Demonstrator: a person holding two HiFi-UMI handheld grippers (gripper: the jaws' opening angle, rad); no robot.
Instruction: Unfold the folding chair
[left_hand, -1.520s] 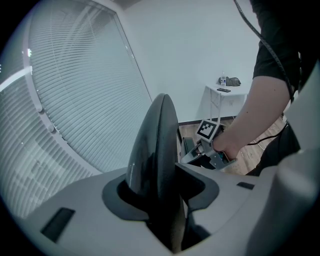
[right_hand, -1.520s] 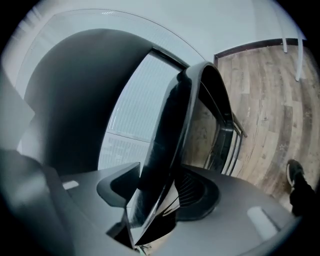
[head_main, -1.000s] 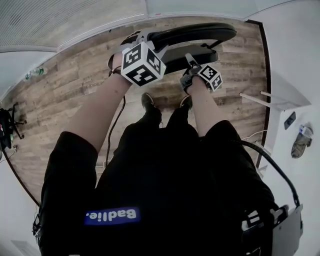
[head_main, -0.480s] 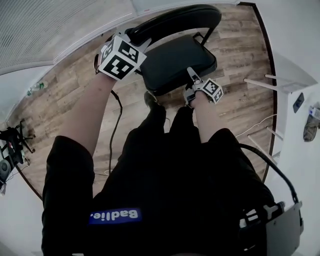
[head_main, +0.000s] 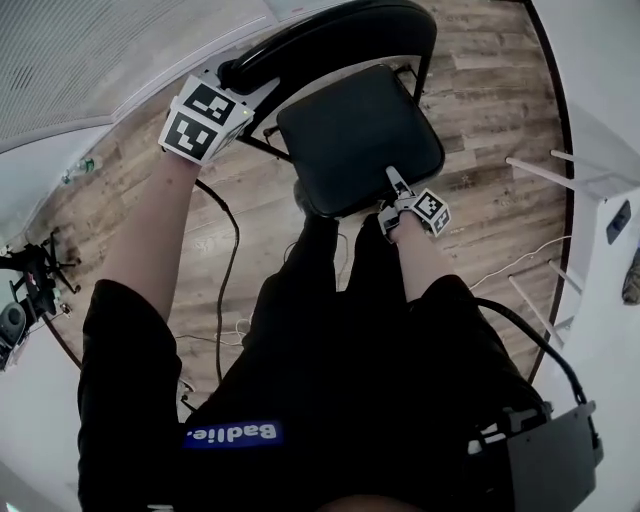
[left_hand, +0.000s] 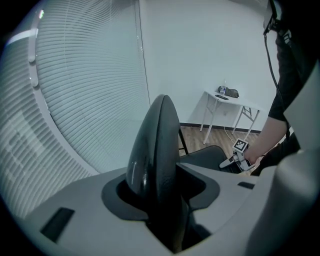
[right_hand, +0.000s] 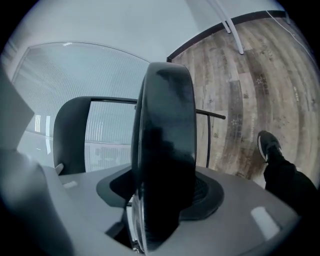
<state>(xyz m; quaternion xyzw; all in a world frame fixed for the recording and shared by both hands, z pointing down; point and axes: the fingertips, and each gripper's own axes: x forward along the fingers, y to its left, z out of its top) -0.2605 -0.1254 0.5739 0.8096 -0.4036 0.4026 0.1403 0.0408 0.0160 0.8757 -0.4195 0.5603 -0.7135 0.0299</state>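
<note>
Stretching forward, left hand-held gripper (head_main: 240, 78) clamps the folding chair's (head_main: 360, 135) backrest (head_main: 330, 40).

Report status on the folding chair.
Left gripper clamped on backrest. Right gripper gripping seat front edge, jaws just opening. Seat near level. Shoe on floor beside it.

Chair legs are hidden under the seat (head_main: 360, 135) in the head view; only a short piece of frame tube (head_main: 265, 147) shows at its left. Left gripper (head_main: 232, 82): jaws hidden behind its cube (head_main: 205, 118) in that view. Shoes are mostly under the seat, one toe (head_main: 300, 195) showing. The grey pack (head_main: 545, 460) is cut off at bottom right. The dark gear (head_main: 25, 290) at the left edge is too small to name. The bits (left_hand: 226, 91) on the white table (left_hand: 239, 104) in the left gripper view are too small to tell.
</note>
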